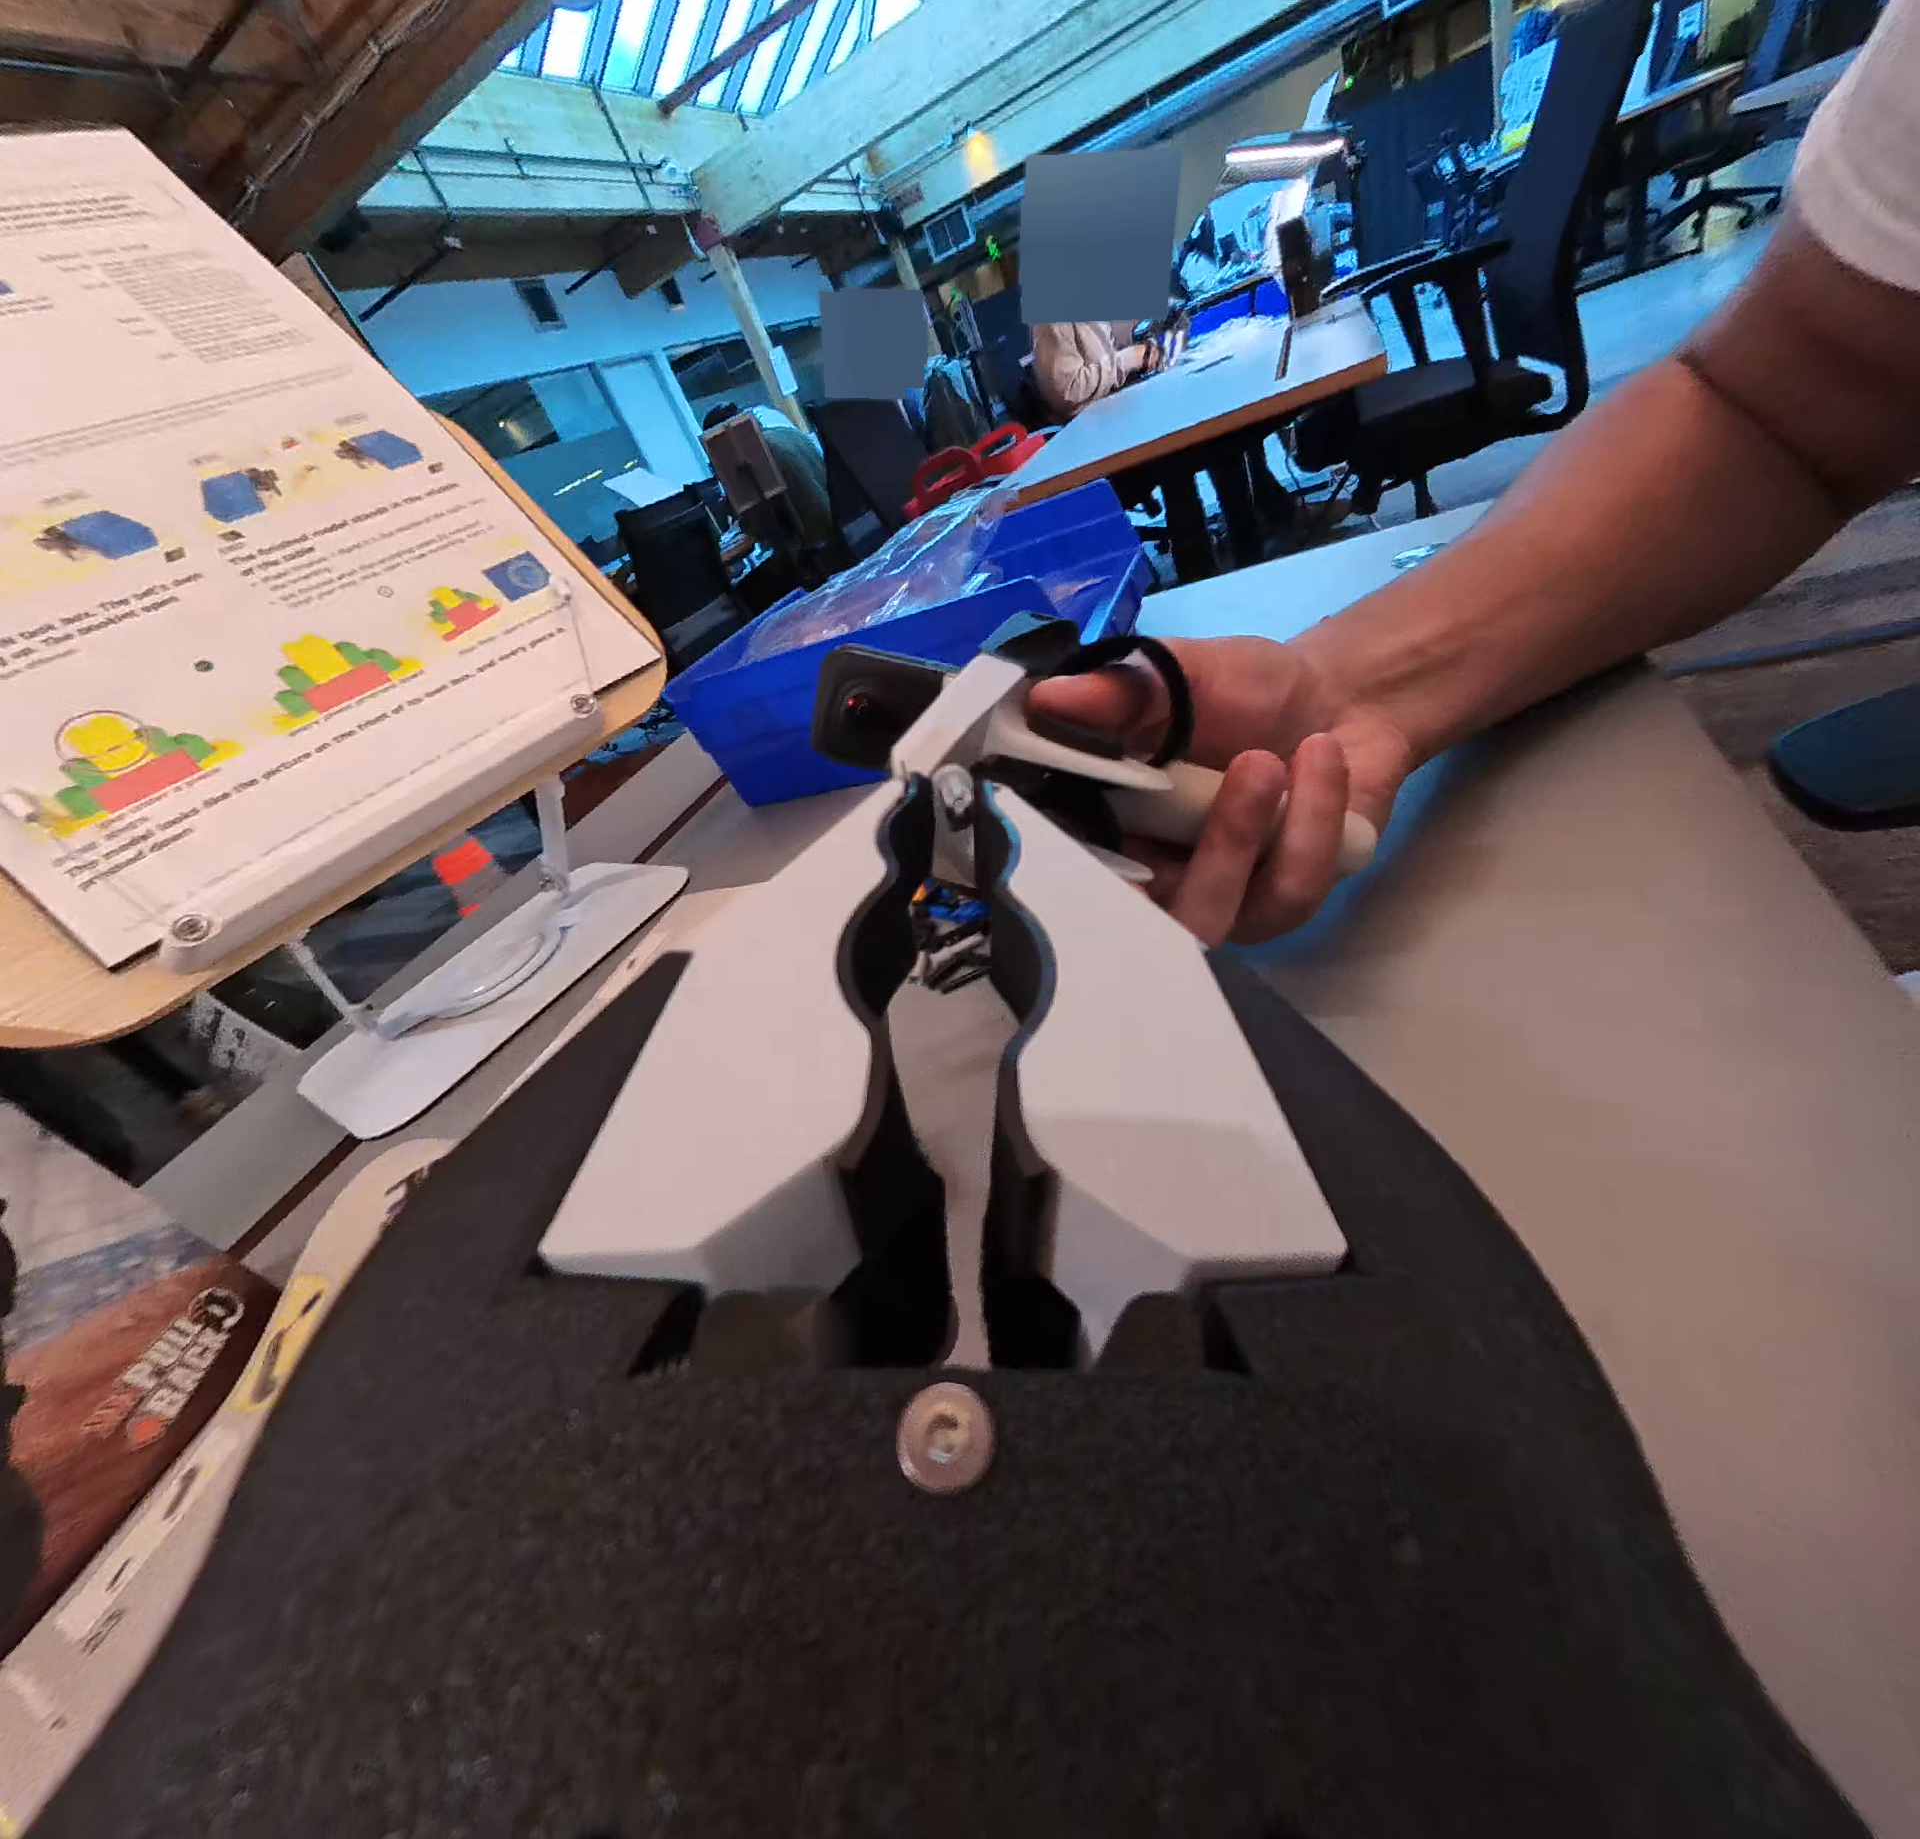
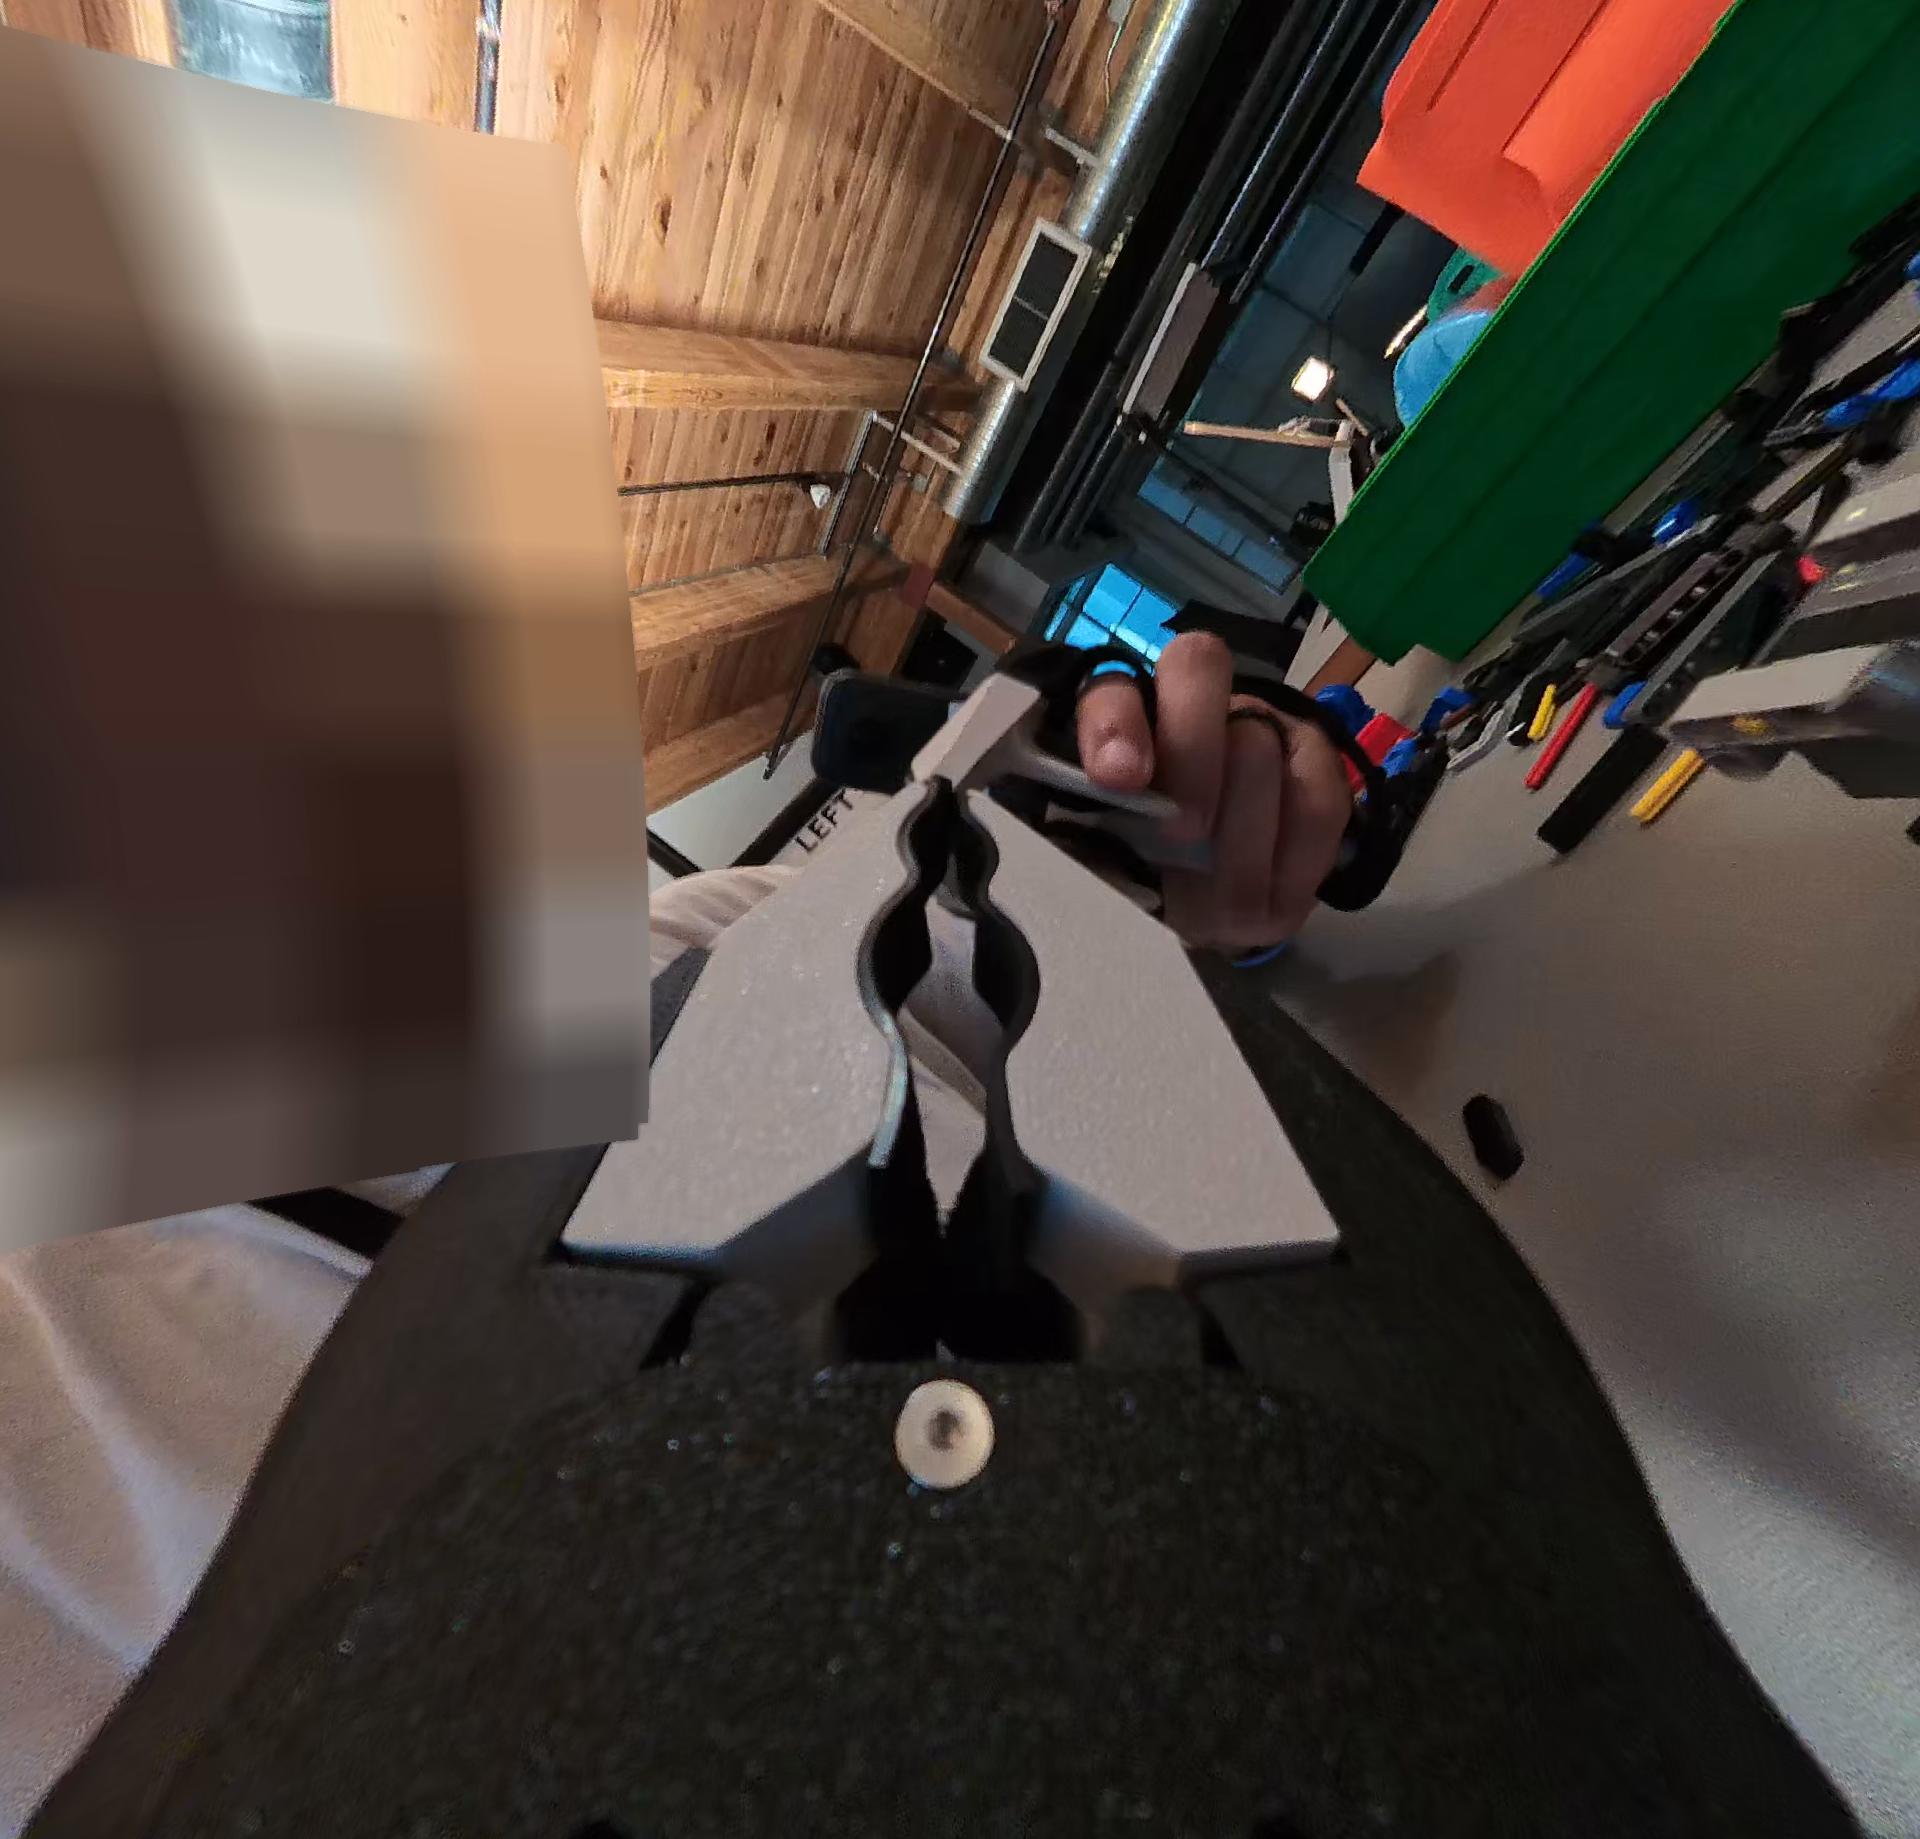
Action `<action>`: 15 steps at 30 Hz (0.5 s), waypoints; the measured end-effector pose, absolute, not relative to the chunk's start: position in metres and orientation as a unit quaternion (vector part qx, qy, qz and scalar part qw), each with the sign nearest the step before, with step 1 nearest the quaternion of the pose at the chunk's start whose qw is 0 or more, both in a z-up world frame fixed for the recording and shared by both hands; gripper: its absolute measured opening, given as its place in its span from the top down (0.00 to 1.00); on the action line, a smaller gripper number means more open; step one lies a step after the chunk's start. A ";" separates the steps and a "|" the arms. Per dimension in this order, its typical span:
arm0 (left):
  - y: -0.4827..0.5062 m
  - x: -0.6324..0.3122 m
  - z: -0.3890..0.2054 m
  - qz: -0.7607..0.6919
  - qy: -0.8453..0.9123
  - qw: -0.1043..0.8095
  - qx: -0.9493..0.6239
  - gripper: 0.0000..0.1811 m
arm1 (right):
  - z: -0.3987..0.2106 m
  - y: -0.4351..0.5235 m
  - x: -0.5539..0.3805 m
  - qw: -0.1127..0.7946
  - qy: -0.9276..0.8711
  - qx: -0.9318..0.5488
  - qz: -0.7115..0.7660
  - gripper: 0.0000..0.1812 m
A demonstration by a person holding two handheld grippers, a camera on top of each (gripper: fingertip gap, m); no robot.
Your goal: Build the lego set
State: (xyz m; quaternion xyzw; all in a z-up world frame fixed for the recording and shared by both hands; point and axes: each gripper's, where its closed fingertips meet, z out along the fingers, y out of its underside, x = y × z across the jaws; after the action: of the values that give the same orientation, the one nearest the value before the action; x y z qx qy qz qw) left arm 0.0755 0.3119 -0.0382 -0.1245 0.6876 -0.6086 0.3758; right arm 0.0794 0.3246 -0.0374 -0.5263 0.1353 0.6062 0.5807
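Note:
In the left wrist view my left gripper (image 1: 943, 797) is shut on a small light-grey Lego piece (image 1: 954, 794) at its tips, held above the table. My right gripper (image 1: 920, 766), held by a hand (image 1: 1268, 781), faces it tip to tip and touches that piece. A small blue and black Lego assembly (image 1: 951, 932) lies on the table (image 1: 1558, 1062) beyond the jaws. In the right wrist view my right gripper (image 2: 938, 797) has its tips together against the left gripper's tip (image 2: 977, 740). What lies between its tips is hidden.
An instruction sheet on a white stand (image 1: 260, 563) is at the left. A blue bin with plastic bags (image 1: 935, 626) stands behind. Loose yellow, red, blue and black pieces (image 2: 1558, 729) lie by a green bin (image 2: 1610, 335) and an orange bin (image 2: 1558, 54). A black piece (image 2: 1493, 1137) lies alone. Less than 4 cm separates the two grippers' tips.

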 end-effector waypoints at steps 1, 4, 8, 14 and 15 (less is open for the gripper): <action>0.312 0.075 -0.038 -0.607 0.689 0.378 -0.123 0.97 | -0.039 0.325 0.077 0.575 0.130 -0.535 0.605 1.00; 0.311 0.074 -0.038 -0.595 0.693 0.390 -0.114 0.97 | -0.038 0.325 0.076 0.578 0.126 -0.543 0.596 1.00; 0.314 0.074 -0.037 -0.593 0.690 0.399 -0.110 0.97 | -0.038 0.322 0.067 0.565 0.103 -0.555 0.602 0.98; 0.313 0.072 -0.036 -0.591 0.690 0.406 -0.098 0.97 | -0.037 0.321 0.064 0.573 0.087 -0.567 0.585 0.99; 0.313 0.071 -0.036 -0.593 0.688 0.406 -0.096 0.97 | -0.037 0.321 0.063 0.574 0.087 -0.566 0.586 0.99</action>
State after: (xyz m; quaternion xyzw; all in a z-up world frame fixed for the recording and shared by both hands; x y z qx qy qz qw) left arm 0.0713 0.3126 -0.0360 -0.0962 0.6885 -0.5930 0.4063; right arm 0.0631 0.3207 -0.0370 -0.5655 0.0871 0.5861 0.5736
